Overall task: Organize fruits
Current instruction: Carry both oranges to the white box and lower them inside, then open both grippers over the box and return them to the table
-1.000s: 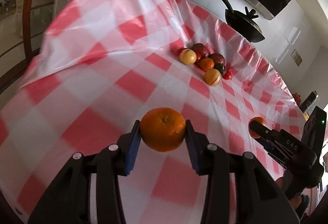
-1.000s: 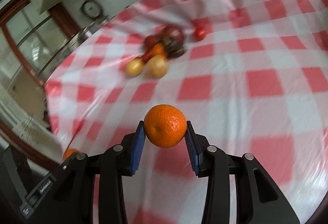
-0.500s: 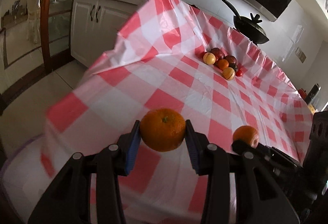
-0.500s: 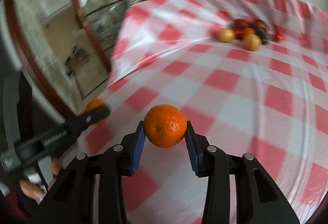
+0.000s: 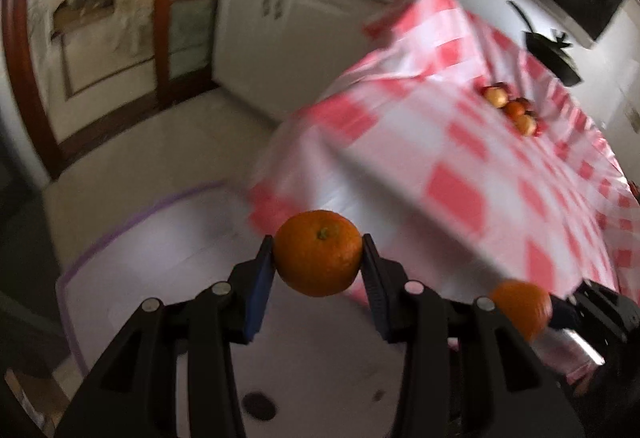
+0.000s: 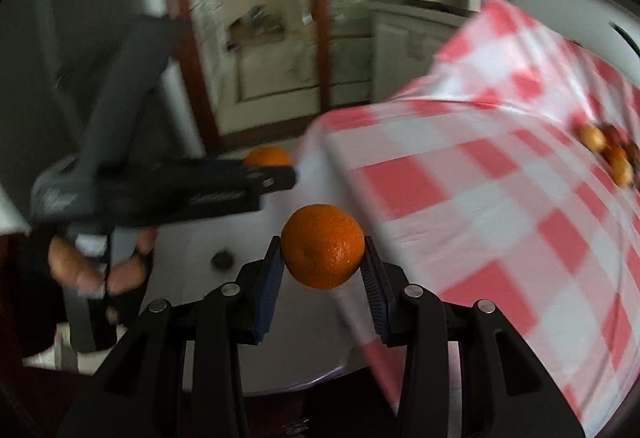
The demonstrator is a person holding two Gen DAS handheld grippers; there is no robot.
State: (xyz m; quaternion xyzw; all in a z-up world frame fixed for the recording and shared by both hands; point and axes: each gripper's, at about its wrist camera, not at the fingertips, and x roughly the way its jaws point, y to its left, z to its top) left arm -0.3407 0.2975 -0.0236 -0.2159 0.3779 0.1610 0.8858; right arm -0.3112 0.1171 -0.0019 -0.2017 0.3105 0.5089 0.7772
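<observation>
Left wrist view: each tool [image 5: 318, 270] [image 6: 320, 264] grips an orange [image 5: 318, 252] [image 6: 322, 246] — lower gently into the white bin [image 5: 160, 250], then release.

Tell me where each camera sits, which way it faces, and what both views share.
Left wrist: rides the left claw, shut on an orange; faces down past the table corner to a white tray.
Right wrist: rides the right claw, shut on an orange; shows the person's hand.
Shared: checked tablecloth, fruit pile, each other's claw.
</observation>
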